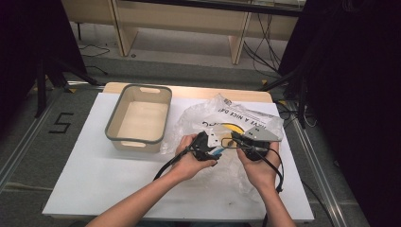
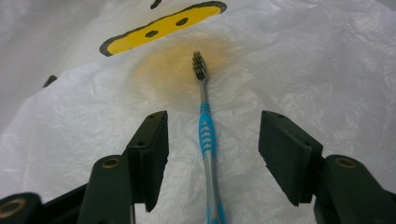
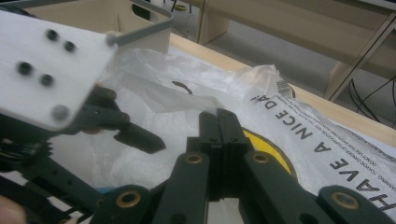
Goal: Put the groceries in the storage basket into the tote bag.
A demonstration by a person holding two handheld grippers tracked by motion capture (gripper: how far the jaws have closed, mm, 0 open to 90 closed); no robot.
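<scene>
A toothbrush [image 2: 205,135] with a blue and clear handle and dark bristles lies on a crinkled white plastic bag [image 2: 303,60] printed with a yellow smiley. My left gripper [image 2: 215,119] is open; its jaws stand either side of the handle without touching it. From above, the left gripper [image 1: 213,142] and right gripper [image 1: 235,138] meet tip to tip over the bag [image 1: 236,116]. The right gripper [image 3: 218,114] has its jaws pressed together, with a raised fold of the bag's film [image 3: 182,100] at their tips. The left gripper's white plate [image 3: 42,70] sits close beside it.
A beige bin with a grey rim [image 1: 111,124] stands open on the white table [image 1: 94,179], left of the bag. Cables trail from both grippers toward the near edge. Beyond the table are wooden furniture legs and floor cables.
</scene>
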